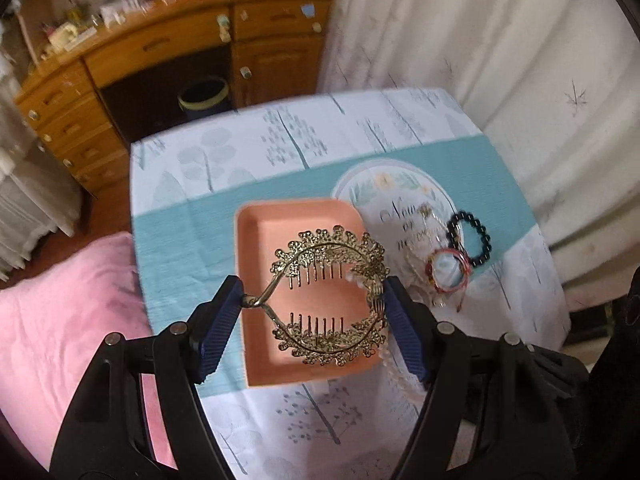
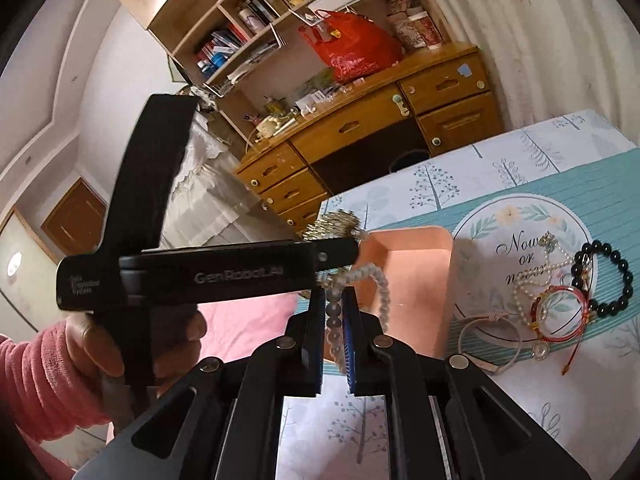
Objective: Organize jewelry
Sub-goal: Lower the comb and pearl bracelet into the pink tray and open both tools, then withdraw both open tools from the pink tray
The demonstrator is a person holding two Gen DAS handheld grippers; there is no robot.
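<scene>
My left gripper (image 1: 314,300) is shut on a round gold filigree hair comb clip (image 1: 332,296), pinched by its two ends above the pink tray (image 1: 256,236). My right gripper (image 2: 334,320) is shut on a pale grey bead bracelet (image 2: 380,284), held beside the tray (image 2: 404,276), which also shows in the right wrist view. A black bead bracelet (image 2: 616,276), a red cord bracelet (image 2: 560,312) and a pearl strand (image 2: 528,280) lie in a heap on the round printed mat (image 2: 500,216). The left gripper's body (image 2: 208,276) crosses the right wrist view.
The table has a teal and white tree-print cloth (image 1: 280,140). A thin pale bangle (image 2: 488,332) lies at the mat's near edge. A pink bed cover (image 1: 60,320) is to the left, a wooden desk (image 1: 160,48) behind, and a curtain (image 1: 500,40) to the right.
</scene>
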